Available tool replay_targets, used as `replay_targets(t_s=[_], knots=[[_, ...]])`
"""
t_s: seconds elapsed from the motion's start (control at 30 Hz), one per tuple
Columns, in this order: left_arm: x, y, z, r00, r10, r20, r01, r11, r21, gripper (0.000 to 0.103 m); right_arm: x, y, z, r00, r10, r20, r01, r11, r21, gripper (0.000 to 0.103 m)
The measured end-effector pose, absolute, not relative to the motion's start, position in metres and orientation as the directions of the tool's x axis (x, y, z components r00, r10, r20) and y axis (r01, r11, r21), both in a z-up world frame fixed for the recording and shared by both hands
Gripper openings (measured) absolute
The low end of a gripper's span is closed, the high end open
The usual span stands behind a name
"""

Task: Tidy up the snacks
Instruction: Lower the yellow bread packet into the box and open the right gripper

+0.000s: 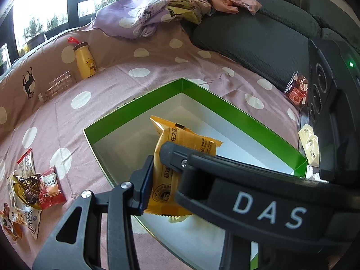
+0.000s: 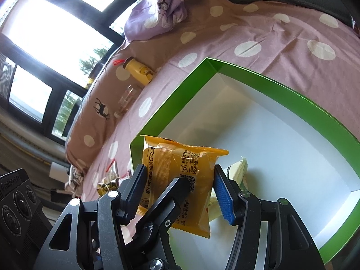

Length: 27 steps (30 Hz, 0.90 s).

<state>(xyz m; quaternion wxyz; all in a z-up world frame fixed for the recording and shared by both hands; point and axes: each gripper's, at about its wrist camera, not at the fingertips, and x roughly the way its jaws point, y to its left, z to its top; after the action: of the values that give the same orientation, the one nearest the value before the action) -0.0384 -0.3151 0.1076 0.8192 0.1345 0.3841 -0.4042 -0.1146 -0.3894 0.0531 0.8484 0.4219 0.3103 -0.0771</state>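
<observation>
An orange snack packet (image 1: pixel 180 148) hangs over the open green box (image 1: pixel 225 99) with a white inside. My left gripper (image 1: pixel 157 171) is shut on the packet. In the right wrist view the same packet (image 2: pixel 180 171) sits between my right gripper's (image 2: pixel 177 184) blue-padded fingers, which stand apart on either side of it, with the left gripper's finger crossing in front. A pale wrapped snack (image 2: pixel 238 168) lies in the box (image 2: pixel 281 83) behind the packet.
A pile of snack packets (image 1: pixel 31 189) lies on the pink dotted cloth left of the box. A yellow bottle (image 1: pixel 84 60) and a clear cup (image 1: pixel 58 85) stand far left. More packets (image 1: pixel 297 90) lie at the right by the dark sofa (image 1: pixel 258 38).
</observation>
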Motion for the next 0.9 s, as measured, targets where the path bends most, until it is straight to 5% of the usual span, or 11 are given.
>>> replay_targets(t_s=[0.9], knots=[[-0.032,-0.328,0.098,0.330,-0.522,-0.787,0.774,0.627,-0.092,0.041,-0.113,-0.398,0.041,0.781,0.144,-0.608,0.424,0.592,0.685,0.061]])
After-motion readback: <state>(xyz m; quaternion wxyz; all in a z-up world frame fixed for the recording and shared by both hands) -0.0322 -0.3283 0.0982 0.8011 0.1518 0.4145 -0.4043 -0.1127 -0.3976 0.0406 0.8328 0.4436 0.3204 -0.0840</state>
